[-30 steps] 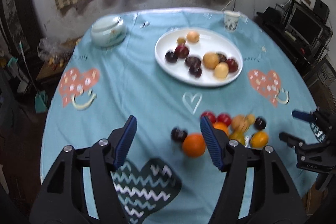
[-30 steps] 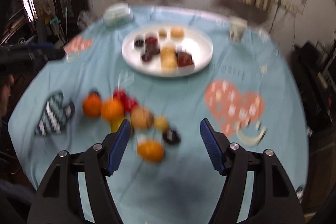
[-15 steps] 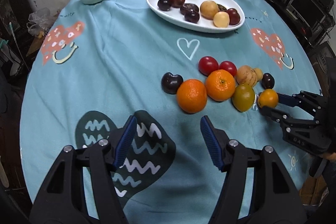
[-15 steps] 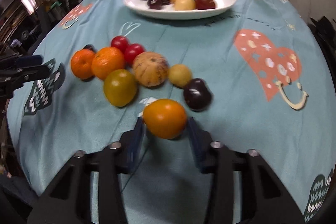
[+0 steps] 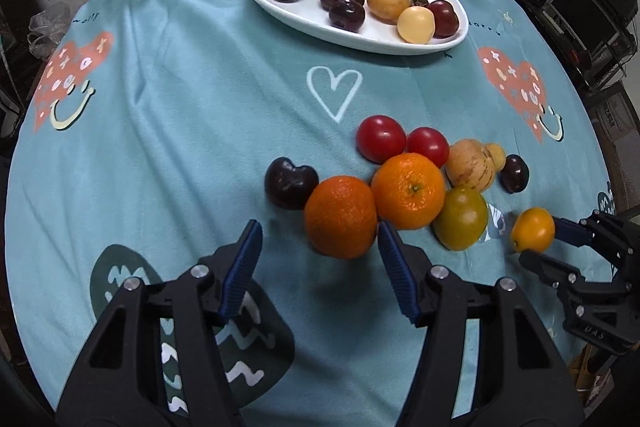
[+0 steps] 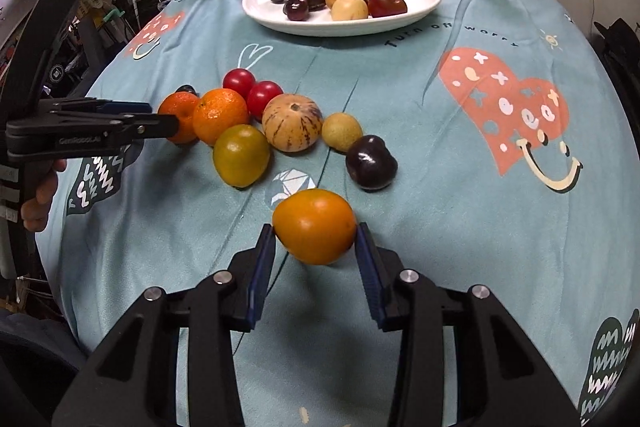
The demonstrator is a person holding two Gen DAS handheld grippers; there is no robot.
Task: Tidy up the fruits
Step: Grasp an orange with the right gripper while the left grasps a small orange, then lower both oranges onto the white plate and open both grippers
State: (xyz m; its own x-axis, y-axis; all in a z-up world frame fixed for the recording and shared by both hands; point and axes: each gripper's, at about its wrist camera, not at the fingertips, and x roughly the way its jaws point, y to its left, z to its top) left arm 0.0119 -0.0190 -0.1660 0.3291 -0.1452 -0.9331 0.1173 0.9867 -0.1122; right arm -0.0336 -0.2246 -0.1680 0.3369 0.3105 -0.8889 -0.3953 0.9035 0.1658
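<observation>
Orange fruit (image 6: 314,225) sits clamped between right gripper (image 6: 315,237) fingers, while left gripper (image 5: 320,233) fingers, closing, straddle the near orange (image 5: 341,215) without pinching it yet; off-centre squeeze could roll it into neighbouring orange (image 5: 409,190).

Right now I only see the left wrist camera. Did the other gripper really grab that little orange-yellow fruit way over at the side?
Observer: Yes. In the right wrist view, both pads of the right gripper press on the orange-yellow fruit.
Operator: Is anything printed on the cloth near it?
Observer: A small white folded-paper shape lies just beyond the fruit. Your view mostly hides it.
Operator: Can you see who's holding my gripper?
Observer: Only a hand, at the left edge of the right wrist view, behind the left gripper. Its jaws are closing, with an orange just between their tips.
</observation>
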